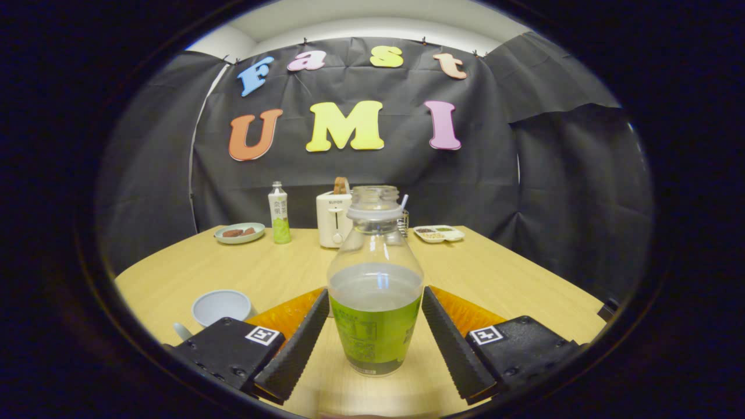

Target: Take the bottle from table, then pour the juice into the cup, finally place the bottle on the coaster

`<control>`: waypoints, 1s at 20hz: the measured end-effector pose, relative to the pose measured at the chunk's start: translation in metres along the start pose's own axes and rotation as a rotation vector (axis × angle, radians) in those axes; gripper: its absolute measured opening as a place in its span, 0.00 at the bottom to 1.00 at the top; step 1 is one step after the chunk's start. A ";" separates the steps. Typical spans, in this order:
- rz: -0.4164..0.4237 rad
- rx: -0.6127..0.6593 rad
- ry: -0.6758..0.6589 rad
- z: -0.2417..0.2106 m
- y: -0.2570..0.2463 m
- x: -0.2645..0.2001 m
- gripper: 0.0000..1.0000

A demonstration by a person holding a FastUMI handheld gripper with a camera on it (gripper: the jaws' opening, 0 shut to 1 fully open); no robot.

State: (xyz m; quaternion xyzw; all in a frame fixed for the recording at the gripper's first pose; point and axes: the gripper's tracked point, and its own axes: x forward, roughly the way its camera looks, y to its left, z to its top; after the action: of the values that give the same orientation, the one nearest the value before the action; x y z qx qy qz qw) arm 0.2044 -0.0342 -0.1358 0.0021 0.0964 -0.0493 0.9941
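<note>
A clear bottle [375, 291] with a green label and no cap stands upright on the wooden table [512, 279], about half full of pale liquid. It sits between the two fingers of my gripper [375, 299]. The fingers flank its widest part, their tips very close to its sides, and I see no firm squeeze on it. The gripper is open around the bottle. A pale blue cup [221, 306] with a handle stands on the table just left of the left finger.
At the back of the table stand a white toaster [333, 220], a small green-labelled bottle [280, 213], a plate of food [239, 233] and a divided snack tray [439, 233]. A metal holder with a straw shows behind my bottle.
</note>
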 end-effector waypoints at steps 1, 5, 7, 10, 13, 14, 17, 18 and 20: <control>0.009 0.004 0.004 -0.001 0.002 0.000 1.00; 0.034 0.032 0.006 -0.005 0.001 -0.002 0.90; 0.030 0.021 0.013 -0.006 -0.001 -0.007 0.81; 0.022 0.038 0.020 -0.007 -0.008 -0.015 0.81; 0.009 0.036 0.008 -0.002 -0.018 -0.031 0.81; 0.002 0.021 0.000 0.002 -0.020 -0.037 0.81; -0.045 -0.056 -0.013 0.008 -0.031 -0.052 0.81; -0.061 -0.072 -0.010 0.009 -0.035 -0.056 0.81; -0.057 -0.069 -0.009 0.019 -0.040 -0.065 0.81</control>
State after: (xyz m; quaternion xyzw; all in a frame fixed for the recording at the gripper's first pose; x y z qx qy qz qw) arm 0.1407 -0.0682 -0.1047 -0.0351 0.0936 -0.0745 0.9922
